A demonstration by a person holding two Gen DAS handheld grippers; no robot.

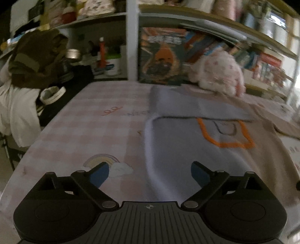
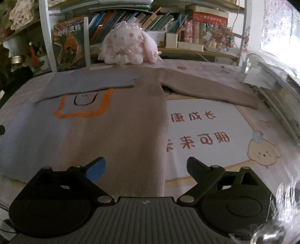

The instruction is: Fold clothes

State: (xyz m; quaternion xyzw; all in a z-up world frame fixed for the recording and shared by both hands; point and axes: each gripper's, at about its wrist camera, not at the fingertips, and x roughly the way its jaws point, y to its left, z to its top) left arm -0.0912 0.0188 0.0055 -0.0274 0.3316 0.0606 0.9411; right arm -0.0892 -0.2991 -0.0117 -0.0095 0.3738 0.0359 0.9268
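One sweater [image 2: 120,120] is recorded, laid flat on the table [image 2: 243,169], with two grippers and one plush toy [image 2: 129,45] also counted. The left gripper [image 1: 150,173] is held above the near left edge of the sweater with its jaws spread wide and nothing between them; the right gripper [image 2: 146,167] is held above the near hem of the sweater, jaws likewise spread wide and empty. The plush toy, pink and white, is seated just beyond the far edge of the sweater, near the collar. One large illustrated book [image 2: 70,45] is stood upright beyond the sweater, to the left of the plush toy, and a shelf of books [image 2: 135,17] is seen behind both. A stack of papers [image 2: 281,97] is noted well to the right of the sweater, near the cuff of the outstretched sleeve [image 2: 210,88]. The table is covered by a printed cloth with large characters beside the sweater. The sweater is two-toned: grey-blue on its left half, beige on its right, with an orange outlined motif [image 2: 84,105] on the chest. The grey-blue sleeve [image 2: 93,81] is folded across the chest, partly covering the motif; the beige sleeve is extended outward, unfolded.
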